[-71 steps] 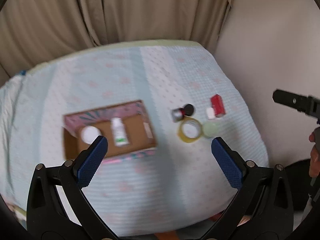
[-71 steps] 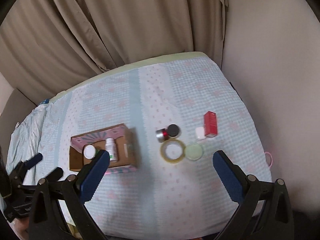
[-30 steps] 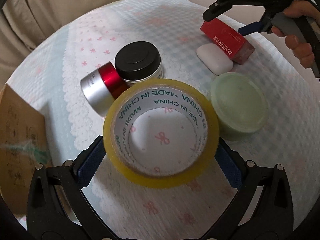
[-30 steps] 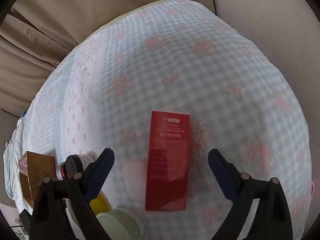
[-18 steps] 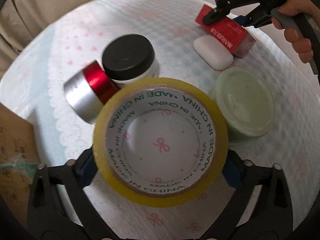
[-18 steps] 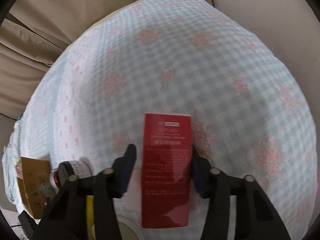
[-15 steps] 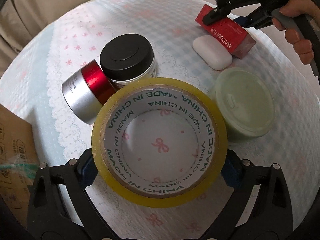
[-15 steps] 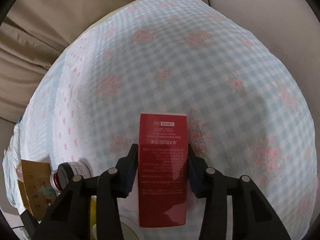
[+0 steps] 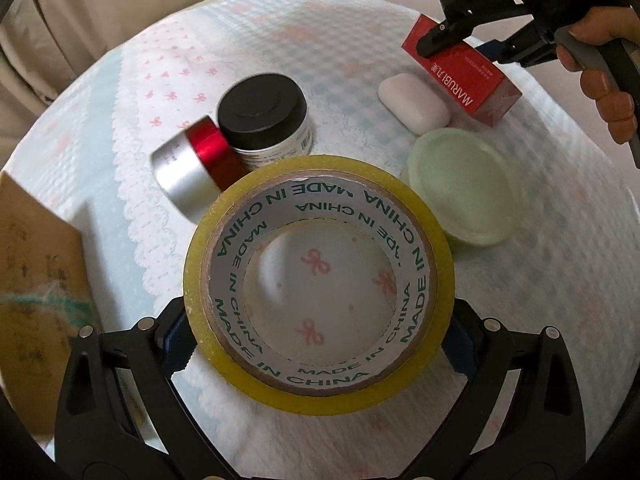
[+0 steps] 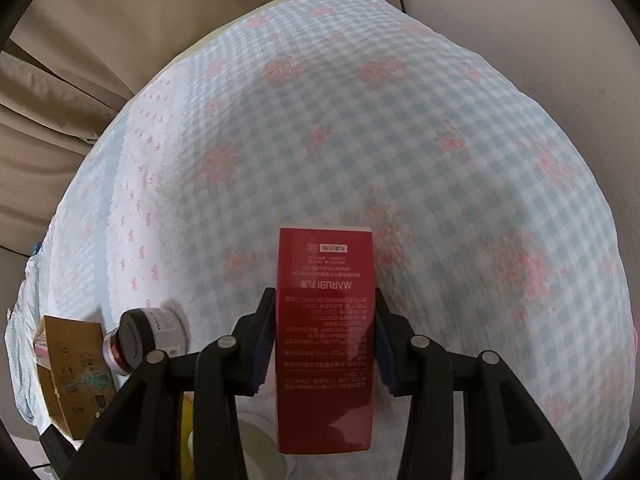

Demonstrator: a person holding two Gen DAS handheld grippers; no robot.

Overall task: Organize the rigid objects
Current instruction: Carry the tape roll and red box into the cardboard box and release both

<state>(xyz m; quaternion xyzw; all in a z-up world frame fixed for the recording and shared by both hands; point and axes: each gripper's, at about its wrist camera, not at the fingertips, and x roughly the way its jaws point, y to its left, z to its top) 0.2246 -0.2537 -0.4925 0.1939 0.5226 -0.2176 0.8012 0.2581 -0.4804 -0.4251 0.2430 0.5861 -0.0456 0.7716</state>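
Observation:
My left gripper (image 9: pixel 318 344) is shut on a yellow tape roll (image 9: pixel 224 248) and holds it tilted above the cloth. My right gripper (image 10: pixel 325 340) is shut on a red box (image 10: pixel 326 320), which is lifted off the cloth; the gripper (image 9: pixel 464 46) and the box (image 9: pixel 464 76) also show at the top right of the left wrist view. Behind the tape stand a black-lidded jar (image 9: pixel 266 114) and a red and silver tin (image 9: pixel 192 164). A white soap-like piece (image 9: pixel 414 102) and a pale green lidded dish (image 9: pixel 466 186) lie to the right.
A cardboard box (image 9: pixel 36 264) stands at the left, and it also shows in the right wrist view (image 10: pixel 68 372). The checked tablecloth (image 10: pixel 400 128) covers a round table with curtains behind and a wall at the right.
The left gripper has closed on the tape roll and lifted it. The right gripper has closed on the red box and raised it.

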